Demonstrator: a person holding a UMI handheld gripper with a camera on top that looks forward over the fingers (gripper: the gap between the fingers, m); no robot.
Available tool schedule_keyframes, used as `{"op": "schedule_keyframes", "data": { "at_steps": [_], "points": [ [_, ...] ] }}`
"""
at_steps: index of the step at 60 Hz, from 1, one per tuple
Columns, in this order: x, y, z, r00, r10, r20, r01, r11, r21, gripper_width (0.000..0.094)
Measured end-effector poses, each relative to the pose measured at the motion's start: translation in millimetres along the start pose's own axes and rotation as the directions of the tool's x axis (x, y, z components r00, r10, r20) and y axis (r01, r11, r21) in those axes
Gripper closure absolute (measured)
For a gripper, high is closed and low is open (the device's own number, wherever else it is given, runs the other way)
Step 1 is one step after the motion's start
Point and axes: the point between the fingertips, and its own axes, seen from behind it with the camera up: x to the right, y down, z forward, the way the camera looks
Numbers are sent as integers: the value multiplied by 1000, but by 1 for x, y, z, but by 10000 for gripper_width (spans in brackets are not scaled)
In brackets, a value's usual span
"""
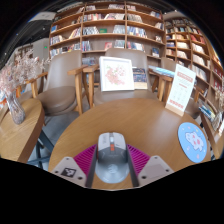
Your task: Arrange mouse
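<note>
- The gripper [111, 163] hangs low over a round wooden table [120, 122], its two fingers pointing forward across the top.
- A grey mouse [111, 157] sits between the fingers, its nose pointing away from the camera; the magenta pads [84, 156] show on either side of its body and appear to press on it, so the tongs are narrowed onto the mouse.
- The table's surface is a warm brown wood with a smooth sheen, and its curved far edge shows ahead of the mouse.
- A round blue mat [193, 141] with a pale pattern lies on the table to the right of the fingers, well apart from the mouse.
- A second wooden table [18, 132] stands to the left, carrying a glass vase of pale flowers [16, 88].
- Beyond the table, an upholstered chair with wooden arms [117, 83] holds a white book [117, 73] propped upright with red print on its cover.
- Another padded chair [60, 82] stands to its left.
- A white sign [181, 90] leans beside the right chair arm.
- Tall wooden bookshelves [106, 28] filled with books line the back of the room and continue along the right side.
</note>
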Motion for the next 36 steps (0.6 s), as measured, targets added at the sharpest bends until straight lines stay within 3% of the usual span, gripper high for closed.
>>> {"op": "schedule_keyframes", "data": {
  "at_steps": [1, 7, 17, 26, 36],
  "points": [
    [0, -1, 1, 1000, -5, 4, 5, 1000, 1, 446],
    [2, -3, -1, 1000, -7, 25, 7, 1000, -8, 478],
    [26, -51, -41, 995, -81, 66, 73, 991, 111, 478],
    [116, -80, -69, 995, -81, 53, 72, 984, 165, 478],
    [240, -78, -56, 999, -28, -44, 35, 988, 150, 478]
  ]
}}
